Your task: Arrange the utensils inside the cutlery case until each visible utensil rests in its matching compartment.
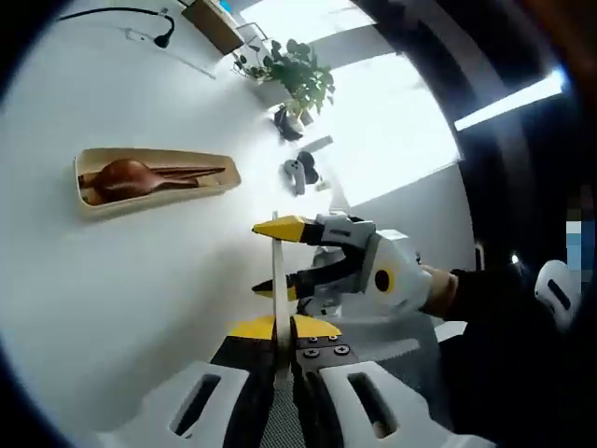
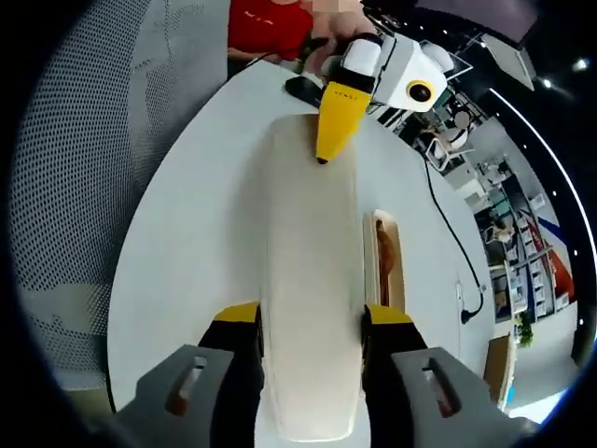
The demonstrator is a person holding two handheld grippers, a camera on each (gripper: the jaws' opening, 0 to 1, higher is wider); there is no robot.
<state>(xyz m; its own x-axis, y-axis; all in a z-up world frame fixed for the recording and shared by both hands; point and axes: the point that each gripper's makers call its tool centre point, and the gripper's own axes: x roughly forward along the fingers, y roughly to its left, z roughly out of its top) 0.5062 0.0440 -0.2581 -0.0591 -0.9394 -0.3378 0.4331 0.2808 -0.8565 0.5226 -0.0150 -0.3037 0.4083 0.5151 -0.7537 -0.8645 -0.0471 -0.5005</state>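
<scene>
i've got both grippers clamped on the pale lid (image 2: 312, 280): left gripper (image 1: 277, 329) on one thin edge, right gripper (image 2: 311, 322) across its width. i'd keep it level and lower it onto the case (image 1: 154, 180), well apart toward the table's (image 1: 121, 280) far side, wooden utensils (image 1: 140, 177) inside. plant (image 1: 297, 73) and controllers (image 1: 300, 172) sit beyond.

Both grippers — left gripper (image 1: 277, 329), right gripper (image 2: 311, 322) — have yellow-tipped black jaws on grey slotted mounts; black sleeve (image 1: 485, 299) at right.
</scene>
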